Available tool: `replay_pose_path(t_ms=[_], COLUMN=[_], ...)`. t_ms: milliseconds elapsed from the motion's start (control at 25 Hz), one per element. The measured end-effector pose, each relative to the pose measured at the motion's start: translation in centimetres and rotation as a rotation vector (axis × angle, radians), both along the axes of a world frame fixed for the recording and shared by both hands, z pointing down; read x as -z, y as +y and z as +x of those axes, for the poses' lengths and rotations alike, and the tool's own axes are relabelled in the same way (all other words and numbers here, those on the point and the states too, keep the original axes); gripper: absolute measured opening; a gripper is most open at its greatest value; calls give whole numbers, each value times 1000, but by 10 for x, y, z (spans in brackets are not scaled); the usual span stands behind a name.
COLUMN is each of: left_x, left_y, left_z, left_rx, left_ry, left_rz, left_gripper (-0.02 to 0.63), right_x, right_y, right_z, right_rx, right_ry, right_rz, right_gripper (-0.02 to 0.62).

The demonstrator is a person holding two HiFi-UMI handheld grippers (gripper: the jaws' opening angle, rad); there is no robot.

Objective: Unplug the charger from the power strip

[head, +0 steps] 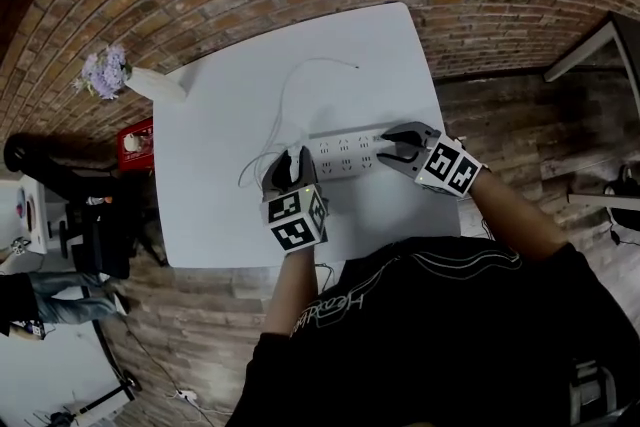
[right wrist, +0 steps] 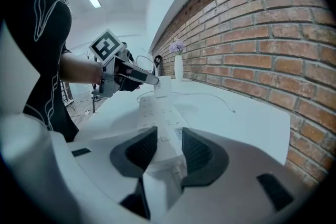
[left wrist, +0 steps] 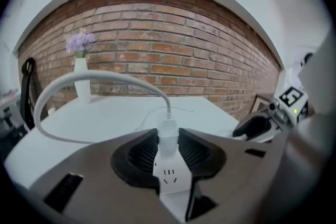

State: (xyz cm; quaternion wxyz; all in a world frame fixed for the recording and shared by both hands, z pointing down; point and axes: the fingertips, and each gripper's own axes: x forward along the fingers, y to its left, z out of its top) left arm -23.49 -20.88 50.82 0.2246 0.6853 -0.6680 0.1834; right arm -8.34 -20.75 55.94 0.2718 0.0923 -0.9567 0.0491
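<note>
On the white table [head: 220,115], left gripper [head: 286,169] pinches the charger [left wrist: 168,136] at the left end of the strip [head: 345,155]; right gripper [head: 393,147] clamps its right end.

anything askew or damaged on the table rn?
Nothing stands out: the power strip lies flat on the table, the charger stands upright at its end between the left gripper's jaws, the vase is upright.

Head view steeply down, two low close views, shared table [head: 220,115]
</note>
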Motion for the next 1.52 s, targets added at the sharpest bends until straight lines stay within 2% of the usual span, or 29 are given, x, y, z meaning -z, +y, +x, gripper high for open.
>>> replay_pose_path(t_ms=[80,200,280,440,520,600,680,760,840,960,1000,1040,1120,1240,1280,1400,1520], left_x=[1,1,2,-2,-2,0,4,6,5,1,0,-1,1,5,6,8,21], left_y=[1,0,0,0,1,0,0,-1,0,0,1,1,2,2,2,1,-1], left_z=[5,7,7,-3,-4,1,9,13,10,-2,-4,-5,-1,17,20,14,7], left_rx=[-30,-23,-11,35,31,12,-16,-24,-15,40,51,52,26,-63,-72,-34,-21], left_ry=[-108,-142,-110,53,50,-26,-152,-199,-136,72,105,105,20,-227,-262,-180,-126], left_rz=[4,-4,-2,-11,-13,-9,1,5,-4,-17,-19,-18,-12,0,-1,-5,28], left_gripper=[118,117,117,117,117,117,117,117,117,117,117,117,117,116,116,116,115], right_x=[0,1,0,0,0,0,0,1,0,0,0,0,-1,0,0,0,0], right_y=[0,0,-1,0,0,0,-1,-1,-1,-1,-1,0,0,-1,-1,0,0], right_z=[0,-1,0,0,0,1,1,1,1,1,1,0,0,1,1,1,1], right_rx=[-1,-1,-1,3,4,4,3,1,1,4,6,7,9,9,9,8,9], right_ry=[-1,-1,-1,1,0,-1,-3,-5,-6,-2,-1,-1,-1,-2,-2,-2,-2], right_rz=[1,7,5,3,3,3,3,4,3,2,2,1,1,5,6,5,4], right_gripper=[126,126,126,126,126,126,126,126,126,126,126,126,126,126,126,126,126])
